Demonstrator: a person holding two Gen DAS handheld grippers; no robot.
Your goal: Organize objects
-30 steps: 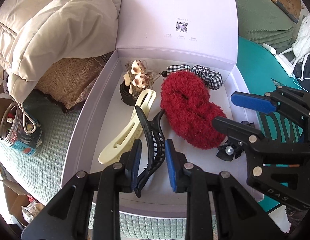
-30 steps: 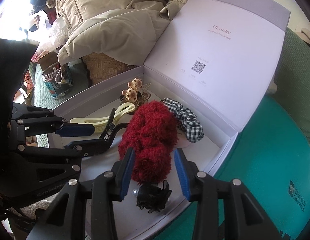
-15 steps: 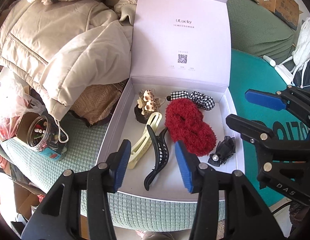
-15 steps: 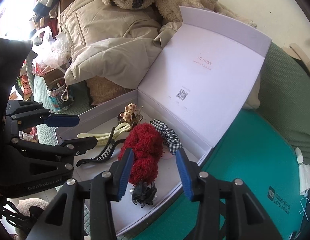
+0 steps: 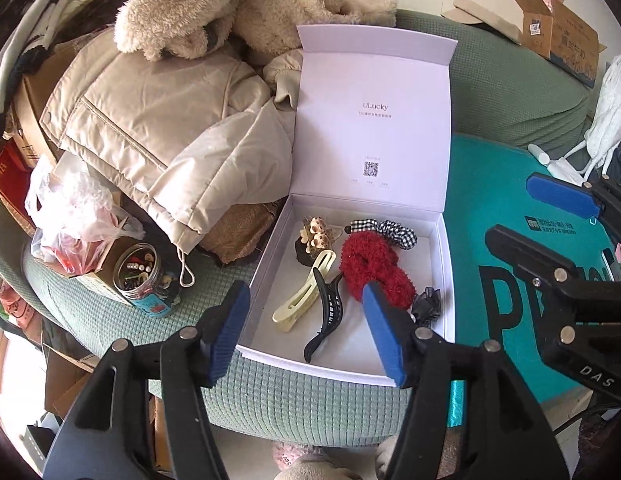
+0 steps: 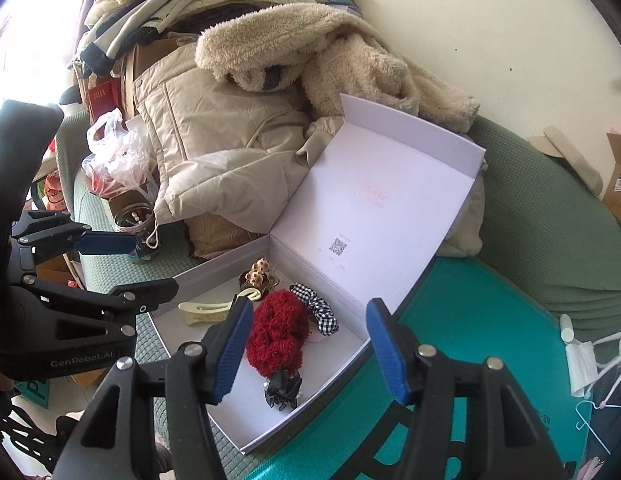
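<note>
On the green sofa cushion [image 5: 270,400], beside a heap of beige coats [image 5: 162,128], a white gift box [image 5: 266,276] is set with its lid [image 5: 370,128] propped upright at the back, so that the tray is left open for filling from above. Inside it the hair accessories are laid side by side rather than stacked, presumably so each stays visible: a red fluffy scrunchie [image 5: 374,272] near the middle, a checked scrunchie [image 5: 386,230] against the back wall, a cream hair clip [image 5: 306,296] and a black claw clip [image 5: 328,316] lying parallel, a bear-trimmed hair tie [image 5: 316,236] in the far left corner and a small black bow [image 5: 428,304] by the right wall. The left gripper [image 5: 306,332] and right gripper [image 6: 308,348] are held above the near rim, their jaws having just been opening and now apart with nothing between them. The sorting looks largely done; a jar of small items [image 5: 136,276] is left outside the box, on the cushion to its left.
</note>
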